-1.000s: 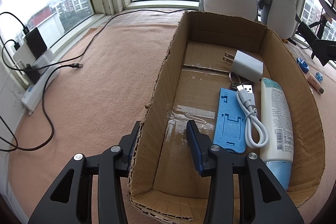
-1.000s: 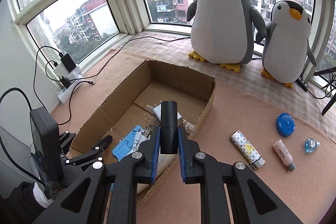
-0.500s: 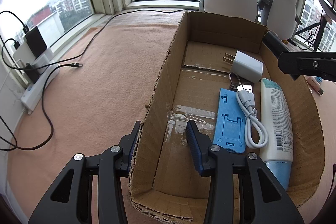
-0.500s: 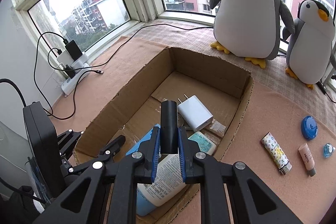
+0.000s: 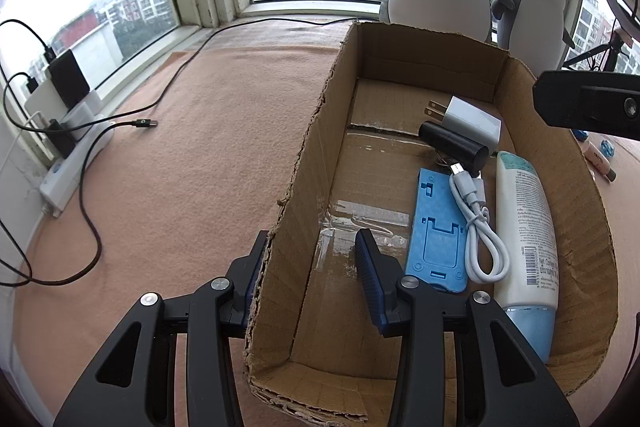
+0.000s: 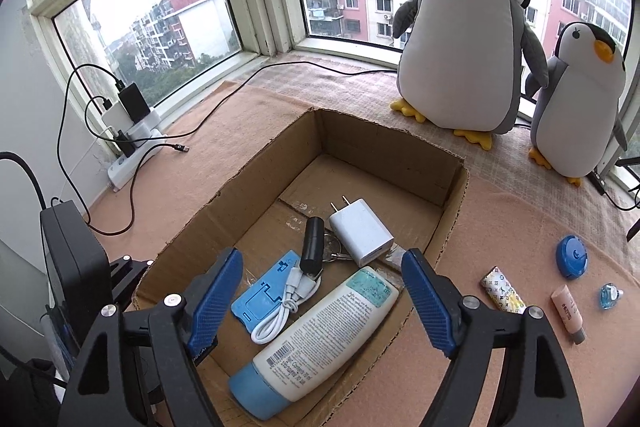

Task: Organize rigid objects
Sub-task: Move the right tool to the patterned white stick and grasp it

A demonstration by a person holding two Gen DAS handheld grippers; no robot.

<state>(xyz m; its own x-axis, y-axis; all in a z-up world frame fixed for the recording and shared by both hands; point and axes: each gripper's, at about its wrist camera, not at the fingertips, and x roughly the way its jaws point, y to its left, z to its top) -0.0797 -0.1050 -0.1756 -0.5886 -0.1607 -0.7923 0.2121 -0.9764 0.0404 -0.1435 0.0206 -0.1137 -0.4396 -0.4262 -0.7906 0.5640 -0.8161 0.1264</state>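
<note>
A cardboard box (image 5: pixel 312 131) (image 6: pixel 452 227) lies on the peach cloth. Inside are a white charger (image 5: pixel 468 117) (image 6: pixel 362 231), a blue phone stand (image 5: pixel 434 227) (image 6: pixel 264 291), a coiled white USB cable (image 5: pixel 476 219) (image 6: pixel 286 303) and a white lotion tube (image 5: pixel 524 219) (image 6: pixel 324 331). A black cylinder (image 5: pixel 454 147) (image 6: pixel 313 247) lies free beside the charger, over the cable's plug. My right gripper (image 6: pixel 322 291) hovers open above the box with nothing in it. My left gripper (image 5: pixel 312 263) stands open astride the box's left wall near the front corner.
On the cloth right of the box lie a blue round lid (image 6: pixel 571 257), a patterned tube (image 6: pixel 502 289), a pink tube (image 6: pixel 568 313) and a small blue bottle (image 6: pixel 610 295). Two plush penguins (image 6: pixel 464 39) stand behind. A power strip (image 6: pixel 132 155) with cables sits at the left.
My right gripper carried the black cylinder over the box, then opened and let it go; it now lies inside by the charger. The left gripper has not moved.
</note>
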